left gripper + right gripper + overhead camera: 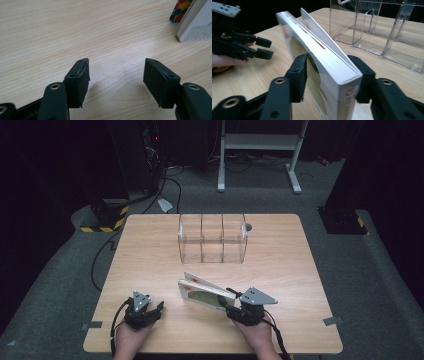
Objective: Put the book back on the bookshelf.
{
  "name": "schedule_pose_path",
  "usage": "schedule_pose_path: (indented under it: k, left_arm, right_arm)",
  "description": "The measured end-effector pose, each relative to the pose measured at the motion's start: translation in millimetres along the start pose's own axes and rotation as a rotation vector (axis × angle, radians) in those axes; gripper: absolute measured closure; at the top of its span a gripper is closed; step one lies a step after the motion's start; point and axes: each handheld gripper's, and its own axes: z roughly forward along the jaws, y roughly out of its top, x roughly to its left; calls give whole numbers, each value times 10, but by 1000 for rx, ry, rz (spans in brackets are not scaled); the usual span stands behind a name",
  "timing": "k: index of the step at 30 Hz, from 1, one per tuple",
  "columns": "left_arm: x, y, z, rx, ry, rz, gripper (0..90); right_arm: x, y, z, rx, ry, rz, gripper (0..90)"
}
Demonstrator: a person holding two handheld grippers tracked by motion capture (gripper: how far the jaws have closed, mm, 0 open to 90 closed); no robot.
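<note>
A white book (200, 290) with a green-patterned cover stands on its edge on the wooden table (150, 250), front cover slightly fanned open. My right gripper (226, 300) is shut on its near end. In the right gripper view the two black jaws press on either side of the book (329, 67), the right gripper (328, 60) straddling its spine end. My left gripper (159, 310) lies to the left of the book, open, with bare wood between its jaws (117, 61). A corner of the book (195, 22) shows at the upper right of the left gripper view.
A clear acrylic organizer (212, 240) with three upright compartments stands at the back middle of the table, beyond the book; it shows close by (374, 30) in the right gripper view. The left gripper (271, 48) and its hand sit off to that view's left.
</note>
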Motion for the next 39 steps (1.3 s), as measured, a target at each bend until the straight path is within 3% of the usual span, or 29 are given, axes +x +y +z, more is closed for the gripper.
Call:
schedule_pose_path:
  k: [5, 10, 14, 20, 27, 34, 39]
  left_arm:
    - [11, 18, 30, 18, 6, -6, 337]
    - [49, 42, 75, 27, -13, -52, 306]
    - [73, 66, 106, 40, -17, -65, 264]
    - [75, 85, 131, 42, -17, -59, 239]
    - [82, 94, 142, 38, -10, -56, 238]
    - [87, 113, 166, 44, -15, -63, 237]
    - [86, 113, 166, 44, -14, -61, 237]
  right_arm:
    - [-1, -9, -5, 0, 17, 9, 581]
    - [25, -25, -18, 1, 30, -6, 654]
    - [66, -40, -27, 0, 20, -19, 692]
    - [99, -47, -31, 0, 13, -25, 710]
    - [145, -35, -10, 13, -21, 11, 673]
    - [182, -5, 5, 28, -64, -1, 676]
    - [208, -6, 11, 28, -65, -18, 723]
